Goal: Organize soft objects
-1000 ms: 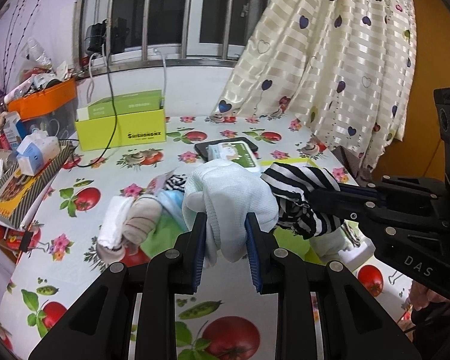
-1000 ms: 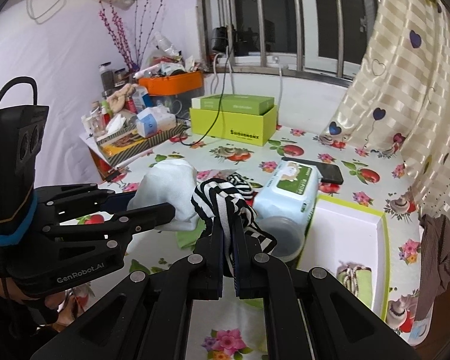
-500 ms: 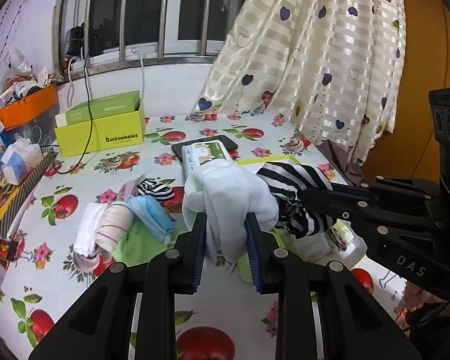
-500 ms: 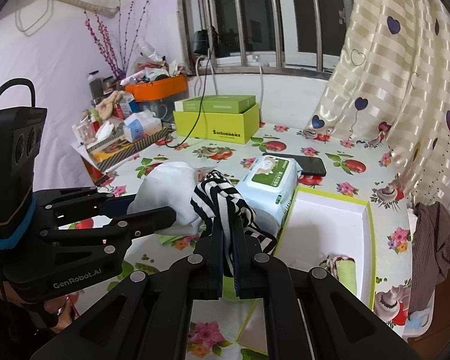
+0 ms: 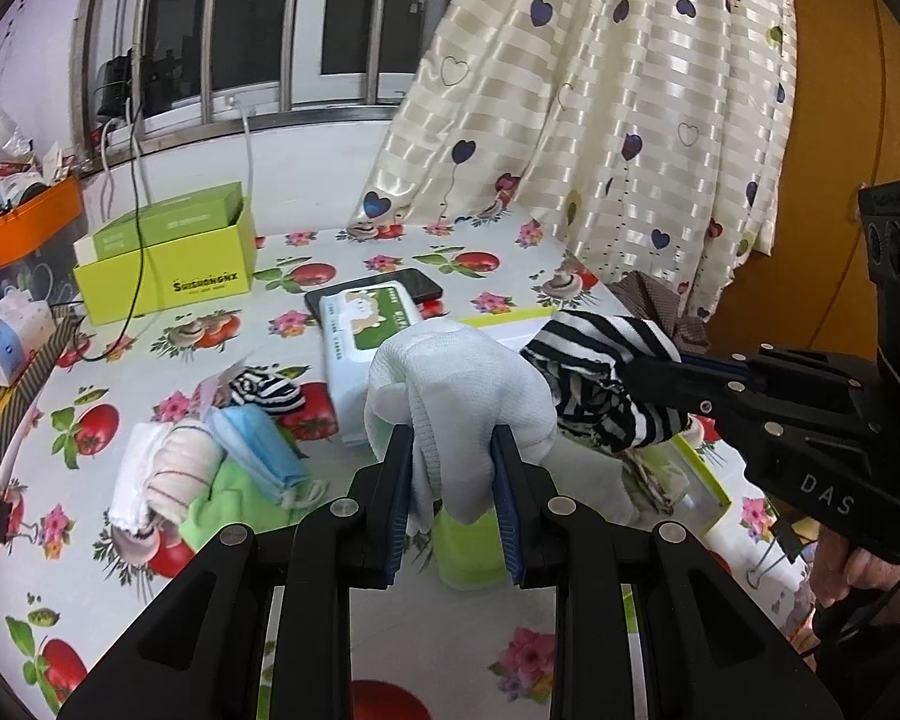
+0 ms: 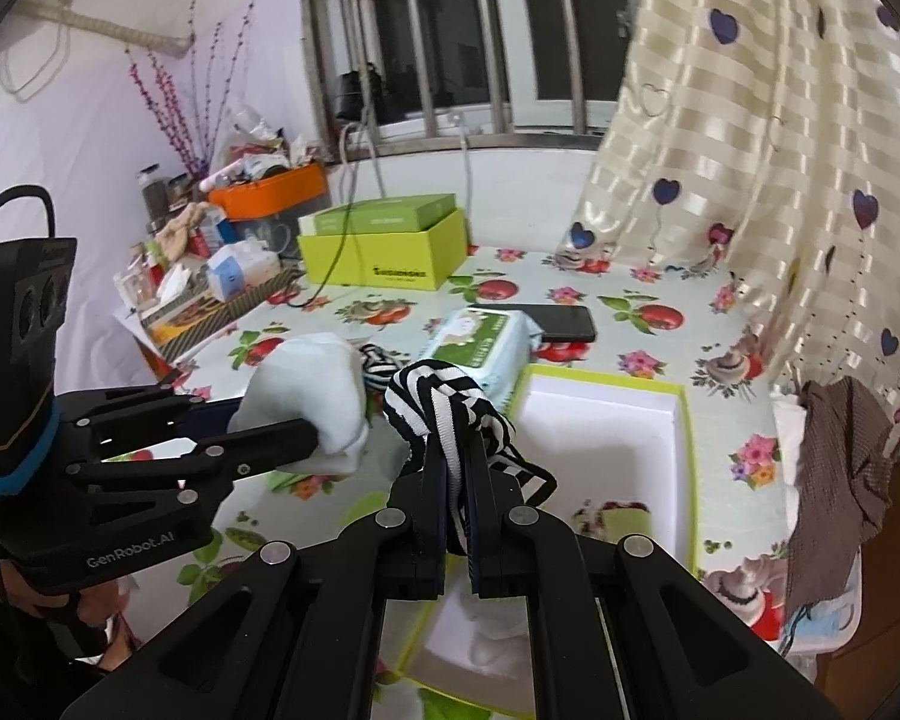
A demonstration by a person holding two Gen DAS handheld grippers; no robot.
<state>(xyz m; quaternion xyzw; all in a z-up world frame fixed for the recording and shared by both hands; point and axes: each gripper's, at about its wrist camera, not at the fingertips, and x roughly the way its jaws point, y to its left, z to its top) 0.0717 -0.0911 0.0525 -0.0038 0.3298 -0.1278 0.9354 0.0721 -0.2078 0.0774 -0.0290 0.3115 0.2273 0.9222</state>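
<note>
The right gripper point(image 6: 457, 516) was clamped on a black-and-white striped fabric bundle point(image 6: 444, 405), directly left of the white, green-rimmed tray point(image 6: 684, 420) at frame centre-right. The left gripper point(image 5: 453, 474) pinched a white knitted cloth point(image 5: 459, 387), farther from the tray.

curtain point(image 5: 600, 120): cream, striped, heart print, hangs at table's far right | window bars point(image 6: 426, 36): behind table | green box point(image 5: 168, 267): far left on tablecloth point(image 5: 450, 648), cable draped over it | orange bin point(image 6: 270, 195): beside box, cluttered | phone point(image 6: 558, 323): black, flat, touching wipes pack point(image 6: 480, 342)
</note>
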